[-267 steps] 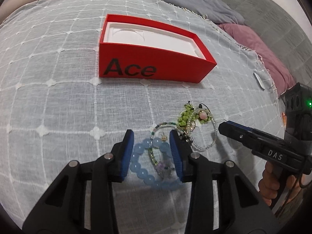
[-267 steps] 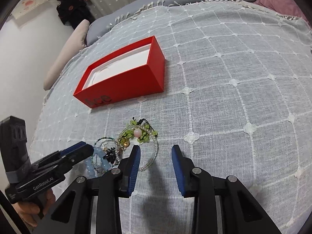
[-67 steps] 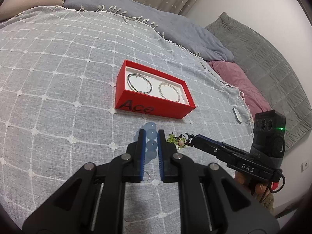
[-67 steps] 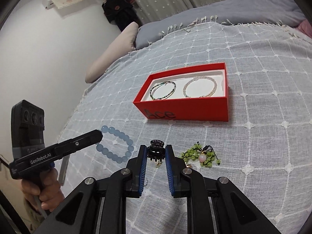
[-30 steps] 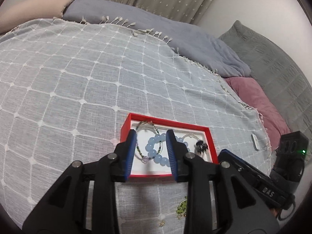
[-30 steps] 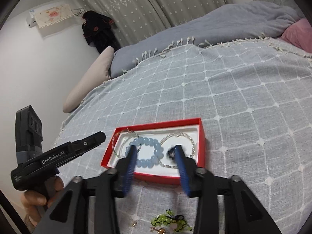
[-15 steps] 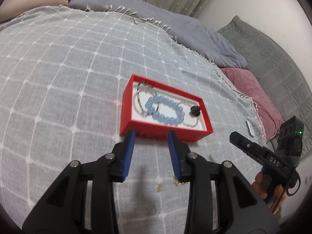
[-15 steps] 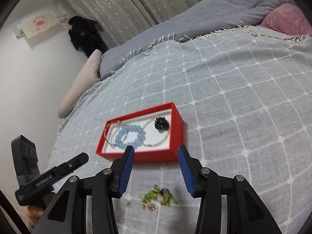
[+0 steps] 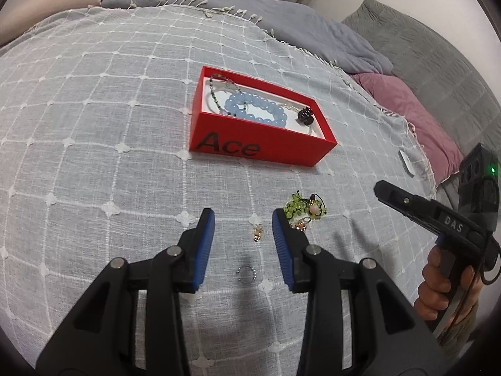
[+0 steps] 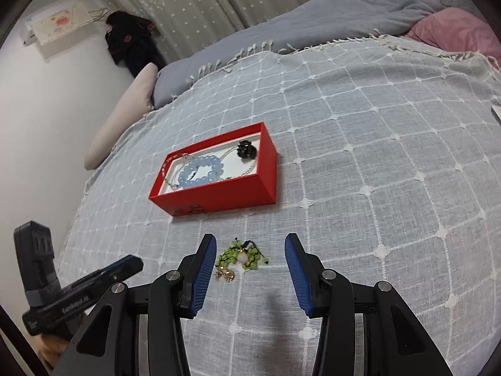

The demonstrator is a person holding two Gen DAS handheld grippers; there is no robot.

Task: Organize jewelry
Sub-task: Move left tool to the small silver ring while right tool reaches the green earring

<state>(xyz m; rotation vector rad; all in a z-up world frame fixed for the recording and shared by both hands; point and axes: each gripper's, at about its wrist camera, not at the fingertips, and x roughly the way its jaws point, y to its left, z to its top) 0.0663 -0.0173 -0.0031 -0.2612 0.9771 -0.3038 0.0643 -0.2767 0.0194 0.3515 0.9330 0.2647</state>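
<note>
A red box [image 9: 260, 144] marked "Ace" sits on the bedspread and holds a light blue bead bracelet [image 9: 255, 111], thin bead bracelets and a black hair clip [image 9: 305, 115]; the box also shows in the right wrist view [image 10: 219, 194]. My left gripper [image 9: 242, 219] is open and empty, low over a small gold earring [image 9: 257, 235] and a small silver ring [image 9: 248, 274]. My right gripper [image 10: 250, 247] is open and empty, around a green bead piece [image 10: 242, 258] with a gold earring [image 10: 226, 275] beside it. The green piece also shows in the left wrist view [image 9: 302, 208].
A white-checked grey bedspread [image 9: 94, 125] covers the bed. A pink pillow [image 9: 407, 109] and grey blankets lie at the far right, a beige pillow [image 10: 125, 112] at the far left. A small white tag [image 9: 407, 164] lies near the right edge.
Both grippers let the blue bracelet and the black clip go into the box, then drew back and came down low over the loose pieces. Both jaws stand wider open.
</note>
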